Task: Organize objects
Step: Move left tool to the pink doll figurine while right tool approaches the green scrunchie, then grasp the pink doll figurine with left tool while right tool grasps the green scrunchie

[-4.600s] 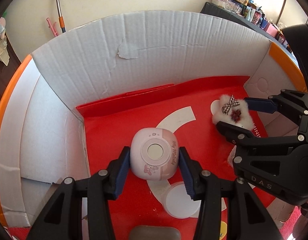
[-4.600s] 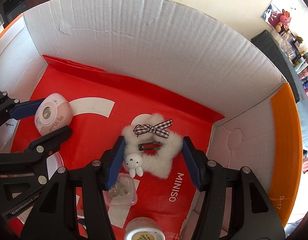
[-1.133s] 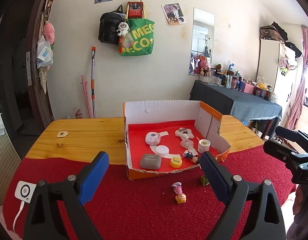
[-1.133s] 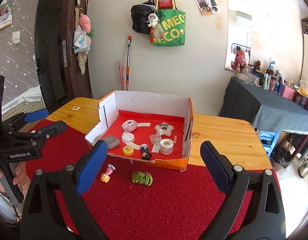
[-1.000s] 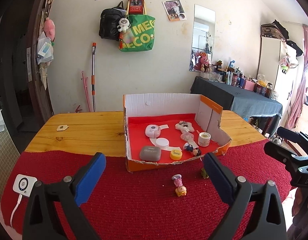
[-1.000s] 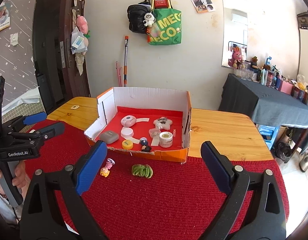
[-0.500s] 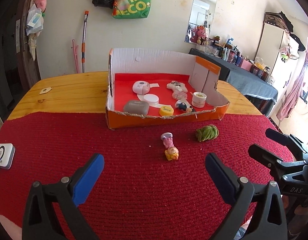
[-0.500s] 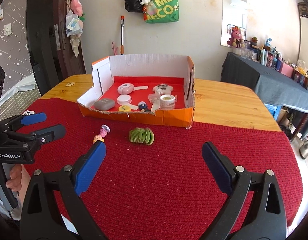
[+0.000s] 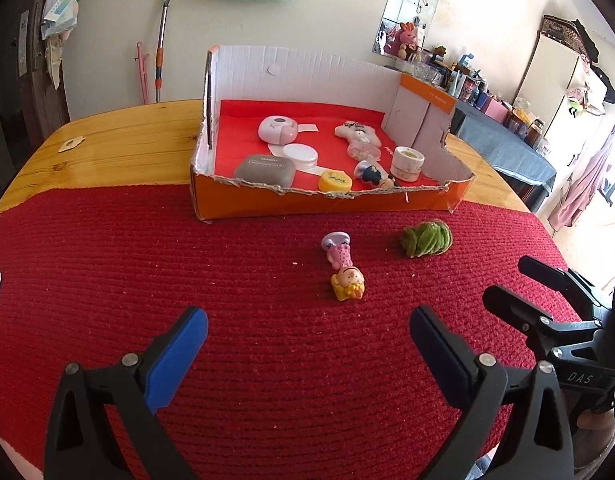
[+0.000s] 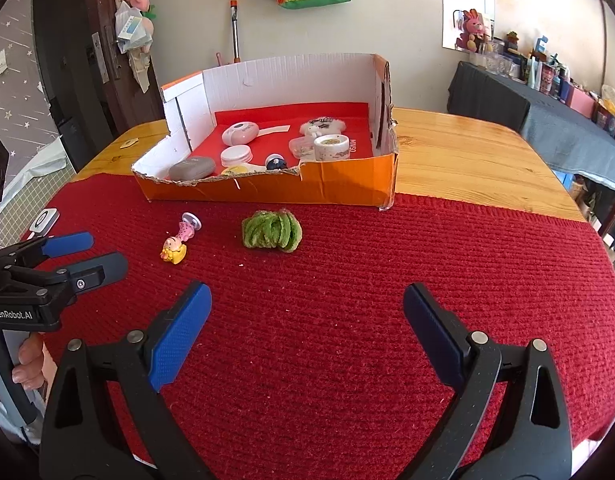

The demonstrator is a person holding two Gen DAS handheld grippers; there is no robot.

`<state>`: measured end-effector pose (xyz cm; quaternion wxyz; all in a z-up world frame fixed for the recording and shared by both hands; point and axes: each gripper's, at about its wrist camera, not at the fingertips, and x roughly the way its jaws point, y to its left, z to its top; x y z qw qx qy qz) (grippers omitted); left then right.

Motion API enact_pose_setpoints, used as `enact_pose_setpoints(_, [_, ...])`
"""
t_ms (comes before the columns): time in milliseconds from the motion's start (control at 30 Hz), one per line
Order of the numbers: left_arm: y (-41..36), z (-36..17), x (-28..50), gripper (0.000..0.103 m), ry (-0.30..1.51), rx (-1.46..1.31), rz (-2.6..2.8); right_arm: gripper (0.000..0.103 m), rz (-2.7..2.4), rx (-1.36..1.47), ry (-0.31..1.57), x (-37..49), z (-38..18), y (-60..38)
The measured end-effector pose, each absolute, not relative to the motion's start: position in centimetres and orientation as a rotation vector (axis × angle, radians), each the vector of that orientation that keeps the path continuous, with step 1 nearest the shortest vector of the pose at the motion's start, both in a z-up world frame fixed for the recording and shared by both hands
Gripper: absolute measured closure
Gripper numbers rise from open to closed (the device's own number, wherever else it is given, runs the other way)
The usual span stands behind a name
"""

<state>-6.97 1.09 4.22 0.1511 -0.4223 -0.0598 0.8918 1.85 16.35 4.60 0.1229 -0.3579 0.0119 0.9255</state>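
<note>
An orange cardboard box [image 9: 323, 202] [image 10: 347, 184] with a red floor holds several small items: a pink round case [image 9: 277, 129], a grey case [image 9: 264, 172], a yellow lid [image 9: 335, 181], a tape roll [image 9: 406, 159] and a white plush [image 9: 357, 133]. In front of it on the red cloth lie a small pink and yellow figurine [image 9: 344, 267] [image 10: 178, 243] and a green fuzzy bundle [image 9: 426, 237] [image 10: 272, 232]. My left gripper [image 9: 307, 338] hangs open just short of the figurine. Well short of the bundle, my right gripper [image 10: 305, 314] stands open and empty.
The red cloth [image 9: 187, 264] covers the near part of a wooden table [image 10: 467, 152]. A white device [image 10: 43, 219] lies at the cloth's left edge. A hand [image 10: 27, 364] holds the left gripper's handle. A dark-covered side table with bottles [image 10: 547, 96] stands at right.
Both grippers came out of the box, pulled far back, then tilted down and moved nearer the cloth. The pink case and white plush stay inside the box, let go.
</note>
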Motion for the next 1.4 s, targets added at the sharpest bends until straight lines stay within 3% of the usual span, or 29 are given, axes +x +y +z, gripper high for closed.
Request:
enact_pose_setpoints(600, [3.6, 2.5, -11.1, 0.0, -0.025, -1.337, 2.479, 0.005, 2.673, -1.198, 0.006, -2.8, 3.4, 18.5])
enact_pose_setpoints(900, [4.4, 2.4, -11.9, 0.006, 0.108, -1.346, 2.468, 0.005, 2.671, -1.28, 0.026, -4.7, 3.4, 19.2])
enact_pose_setpoints(1167, [4.6, 2.3, -11.6, 0.017, 0.149, -1.268, 2.48, 0.005, 2.661, -1.302, -0.045, -5.7, 3.0, 18.7])
enact_pose_setpoints(1400, [4.8, 2.6, -11.5, 0.039, 0.121, -1.223, 2.474, 0.006, 2.687, -1.302, -0.028, -6.4, 3.0, 18.6])
